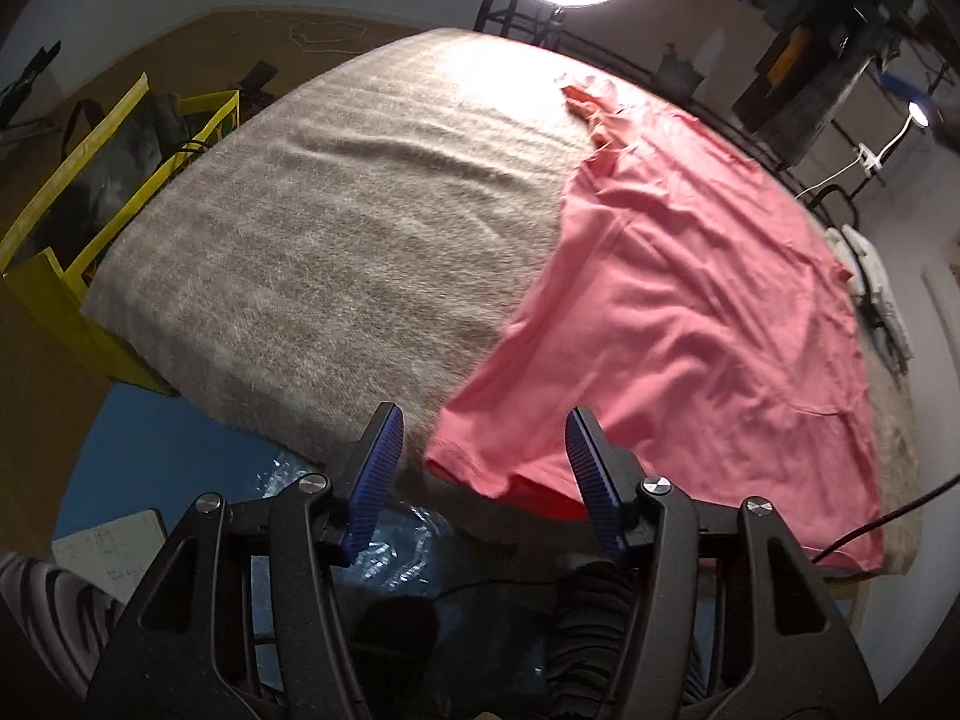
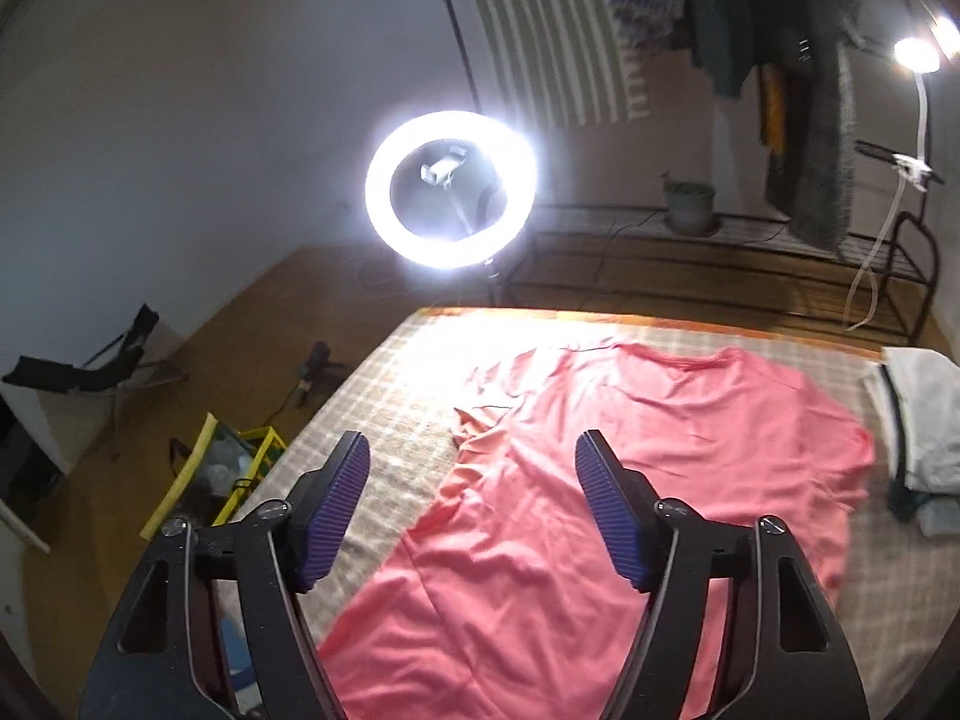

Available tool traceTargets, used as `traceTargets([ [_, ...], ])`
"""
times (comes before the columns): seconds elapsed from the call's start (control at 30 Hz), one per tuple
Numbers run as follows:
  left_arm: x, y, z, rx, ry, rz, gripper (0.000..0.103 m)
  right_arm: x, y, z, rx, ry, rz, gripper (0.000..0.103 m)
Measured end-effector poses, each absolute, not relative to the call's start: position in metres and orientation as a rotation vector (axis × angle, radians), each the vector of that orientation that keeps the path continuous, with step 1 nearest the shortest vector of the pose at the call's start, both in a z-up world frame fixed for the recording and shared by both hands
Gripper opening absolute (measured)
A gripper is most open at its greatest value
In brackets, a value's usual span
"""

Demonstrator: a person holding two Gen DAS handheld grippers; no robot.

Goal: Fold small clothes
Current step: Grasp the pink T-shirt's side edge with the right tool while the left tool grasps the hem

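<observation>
A pink shirt [image 1: 678, 312] lies spread flat but wrinkled on the right part of a grey blanket [image 1: 336, 252], one sleeve bunched. The left gripper [image 1: 483, 438] hovers partly open over its near hem corner, gripping nothing. The right gripper [image 2: 471, 468] hangs partly open above the shirt, empty.

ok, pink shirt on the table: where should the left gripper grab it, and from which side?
Probably the near hem corner of the pink shirt, coming in from the table's near edge. That corner lies flat close to the edge of the grey blanket, roughly between the open pads of the left gripper, so one pad could slide under the hem. The bunched sleeve is far off.
</observation>
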State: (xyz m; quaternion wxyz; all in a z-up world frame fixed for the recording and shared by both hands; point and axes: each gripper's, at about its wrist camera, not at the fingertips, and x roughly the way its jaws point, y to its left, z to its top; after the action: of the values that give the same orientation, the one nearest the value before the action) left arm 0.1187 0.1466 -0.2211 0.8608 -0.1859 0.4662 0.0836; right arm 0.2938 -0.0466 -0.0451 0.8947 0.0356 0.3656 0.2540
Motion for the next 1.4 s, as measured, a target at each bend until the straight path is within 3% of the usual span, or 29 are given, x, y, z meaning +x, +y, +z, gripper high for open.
traceTargets([
  [0.2,0.137,0.151,-0.238,-0.383,1.007,0.173,0.058,0.353,-0.005,-0.078,0.053,0.852,0.541,0.07],
  [0.3,0.143,0.154,-0.246,-0.414,1.034,0.154,0.039,0.382,0.019,-0.096,0.021,0.891,0.533,0.07],
  [0.37,0.144,0.157,-0.248,-0.423,1.025,0.155,0.033,0.402,0.037,-0.11,0.007,0.918,0.535,0.07],
  [0.43,0.145,0.159,-0.248,-0.427,1.024,0.15,0.014,0.42,0.054,-0.125,-0.013,0.944,0.528,0.07],
  [0.53,0.147,0.163,-0.25,-0.457,1.022,0.128,0.003,0.446,0.083,-0.15,-0.053,0.982,0.525,0.07],
  [0.87,0.146,0.169,-0.252,-0.548,1.01,0.078,0.0,0.503,0.153,-0.236,-0.221,1.099,0.48,0.065],
  [1.07,0.146,0.164,-0.248,-0.538,0.996,0.051,0.0,0.523,0.157,-0.261,-0.304,1.145,0.433,0.064],
  [1.2,0.145,0.164,-0.245,-0.533,0.984,0.058,0.0,0.528,0.154,-0.27,-0.351,1.158,0.423,0.046],
  [1.23,0.143,0.165,-0.245,-0.538,0.981,0.061,0.0,0.528,0.152,-0.269,-0.355,1.153,0.426,0.034],
  [1.27,0.143,0.166,-0.244,-0.54,0.98,0.064,0.0,0.528,0.151,-0.268,-0.358,1.146,0.429,0.012],
  [1.3,0.142,0.167,-0.244,-0.547,0.978,0.067,0.0,0.529,0.149,-0.268,-0.359,1.141,0.434,0.004],
  [1.4,0.138,0.174,-0.24,-0.57,0.962,0.058,0.0,0.528,0.146,-0.265,-0.373,1.134,0.443,0.002],
])
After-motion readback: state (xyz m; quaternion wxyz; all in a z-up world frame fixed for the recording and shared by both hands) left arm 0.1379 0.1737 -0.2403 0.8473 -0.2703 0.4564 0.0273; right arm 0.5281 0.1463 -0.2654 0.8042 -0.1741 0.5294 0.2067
